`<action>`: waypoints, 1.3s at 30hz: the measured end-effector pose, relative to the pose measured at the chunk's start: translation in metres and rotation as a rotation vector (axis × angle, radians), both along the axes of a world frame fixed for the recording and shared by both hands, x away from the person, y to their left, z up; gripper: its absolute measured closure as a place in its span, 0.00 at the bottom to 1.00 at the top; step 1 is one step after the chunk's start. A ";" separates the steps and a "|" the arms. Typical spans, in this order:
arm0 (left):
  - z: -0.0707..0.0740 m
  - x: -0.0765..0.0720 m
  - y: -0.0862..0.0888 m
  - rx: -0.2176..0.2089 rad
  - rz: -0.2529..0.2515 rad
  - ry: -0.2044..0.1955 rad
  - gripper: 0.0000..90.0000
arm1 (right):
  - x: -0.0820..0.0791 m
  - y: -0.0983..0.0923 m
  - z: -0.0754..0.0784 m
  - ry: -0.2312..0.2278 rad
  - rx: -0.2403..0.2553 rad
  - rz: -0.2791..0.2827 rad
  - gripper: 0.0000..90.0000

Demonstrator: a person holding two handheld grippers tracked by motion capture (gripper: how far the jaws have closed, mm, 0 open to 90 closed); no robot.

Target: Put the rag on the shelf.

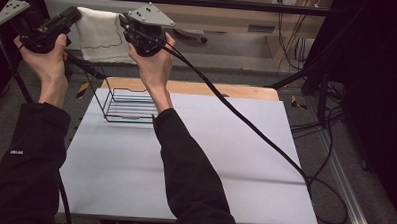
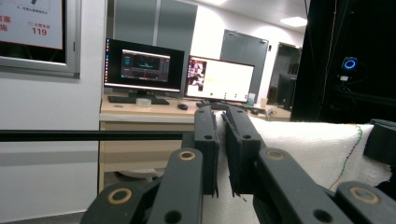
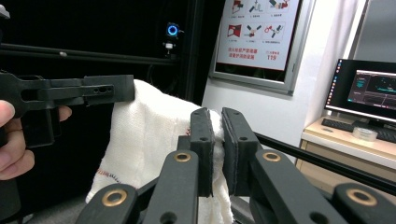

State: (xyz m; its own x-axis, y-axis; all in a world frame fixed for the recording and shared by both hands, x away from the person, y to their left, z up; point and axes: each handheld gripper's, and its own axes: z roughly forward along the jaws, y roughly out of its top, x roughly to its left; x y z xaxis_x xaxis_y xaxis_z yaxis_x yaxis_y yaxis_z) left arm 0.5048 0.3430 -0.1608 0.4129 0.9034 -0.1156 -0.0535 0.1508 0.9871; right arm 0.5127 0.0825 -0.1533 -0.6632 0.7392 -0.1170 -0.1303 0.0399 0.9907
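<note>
Above the far edge of the surface [image 1: 195,157], toward 11 o'clock in the high view, a white cloth [image 1: 100,33] hangs in the air, stretched between the two grippers. The left gripper [image 1: 76,13] holds the cloth at its upper left corner and the right gripper [image 1: 123,20] holds it at its upper right corner, so the cloth lies between them and falls down from both.

From the left gripper view, the left gripper's fingers [image 2: 205,140] stand narrow, closed on a fold of the cloth [image 2: 308,154]; the fabric passes through the small gap and spreads toward 3 o'clock, where a thin coloured seam runs along its edge.

From the right gripper view, the right gripper's fingers [image 3: 202,140] are also narrow and pinch the cloth [image 3: 149,135]; the fabric spreads toward 9 o'clock, where the other gripper [image 3: 123,88] grips its far corner.

On the surface, at 12 o'clock from the right forearm, a black wire basket [image 1: 129,107] stands below the cloth, apart from it.
</note>
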 end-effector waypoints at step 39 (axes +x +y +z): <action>-0.055 0.014 0.002 0.073 -0.025 0.106 0.93 | 0.021 0.000 -0.048 0.124 -0.081 -0.010 0.93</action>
State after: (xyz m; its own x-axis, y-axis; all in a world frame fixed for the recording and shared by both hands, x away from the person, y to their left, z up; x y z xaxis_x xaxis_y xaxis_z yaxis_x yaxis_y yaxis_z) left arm 0.5189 0.3455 -0.2162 0.4241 0.9007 -0.0944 0.0546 0.0787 0.9954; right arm 0.5340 0.0825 -0.2018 -0.6686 0.7376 -0.0944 -0.0062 0.1214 0.9926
